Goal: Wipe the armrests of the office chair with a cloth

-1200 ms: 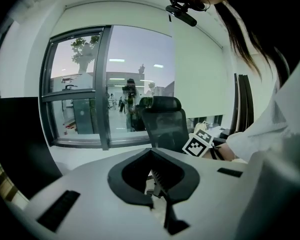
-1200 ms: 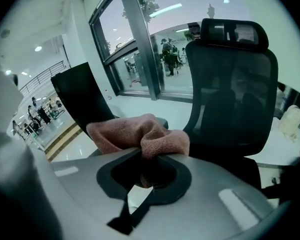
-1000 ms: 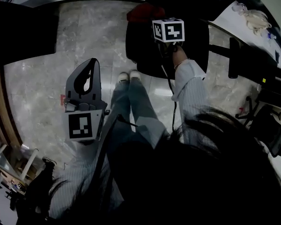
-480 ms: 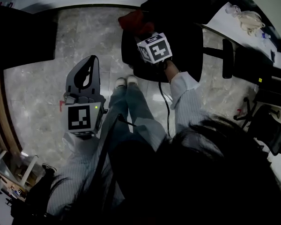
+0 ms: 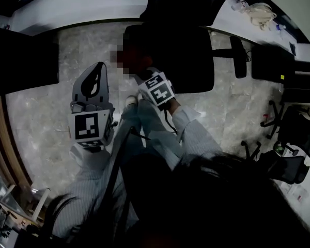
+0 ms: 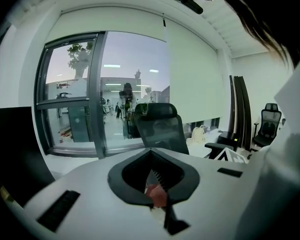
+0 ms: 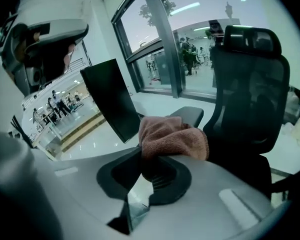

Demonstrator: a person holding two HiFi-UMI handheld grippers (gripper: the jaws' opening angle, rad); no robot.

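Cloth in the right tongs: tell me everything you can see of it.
The cloth is a pinkish-brown, fluffy terry rag, bunched into a folded wad. The right tongs are shut on its lower edge, and it bulges out to the right of them. It sits just in front of the office chair's black armrest; contact can't be confirmed.

Open floor [image 5: 36,118] lies left of the office chair [image 5: 186,56]; a dark panel [image 7: 112,99] stands near its armrest [image 7: 187,115].

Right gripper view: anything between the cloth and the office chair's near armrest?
Nothing visible does. The right gripper is shut on the cloth, and the armrest shows directly behind it, unobstructed. Whether they touch cannot be told.
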